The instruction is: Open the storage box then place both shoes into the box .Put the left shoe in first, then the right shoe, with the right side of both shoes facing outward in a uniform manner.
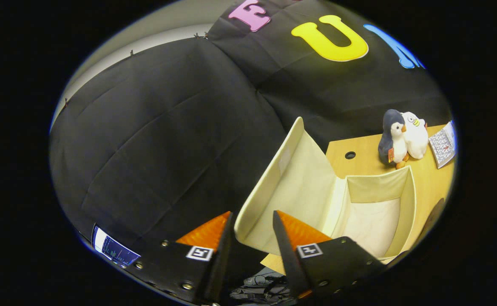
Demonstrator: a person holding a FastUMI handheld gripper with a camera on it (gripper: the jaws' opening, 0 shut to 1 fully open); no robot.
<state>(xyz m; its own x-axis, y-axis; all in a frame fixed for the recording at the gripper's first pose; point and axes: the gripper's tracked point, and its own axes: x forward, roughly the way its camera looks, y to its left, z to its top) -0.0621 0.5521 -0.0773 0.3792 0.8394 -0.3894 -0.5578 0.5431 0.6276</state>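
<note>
Gripper view has the gripper [252,219] with its fingers parted, and the edge of the storage box's lid [282,187] standing in the gap between the fingertips. Whether both fingers actually press on that edge I cannot tell; a sliver of space seems to show on either side, so I read the jaws as released around the flap, not clenched on it.

Just ahead of the fingers the lid rises nearly upright, swung back on its hinge line, and beyond it lies the storage box [405,199], cream fabric, its mouth open and its inside bare as far as can be seen. The box sits on a wooden desk [363,151], close to the desk's near edge. Toward the far edge stand two plush toys [403,138], a penguin and a white one touching it, with a patterned booklet [443,146] just beside them at the far corner. A round cable hole [350,155] shows in the desk between the lid and the toys. No shoes are seen.

The step in hand appears to be finishing the opening. To do it well, carry the flap fully past upright so it rests back and will not fall shut, keeping the soft box from dragging along the desk, then let go cleanly.
</note>
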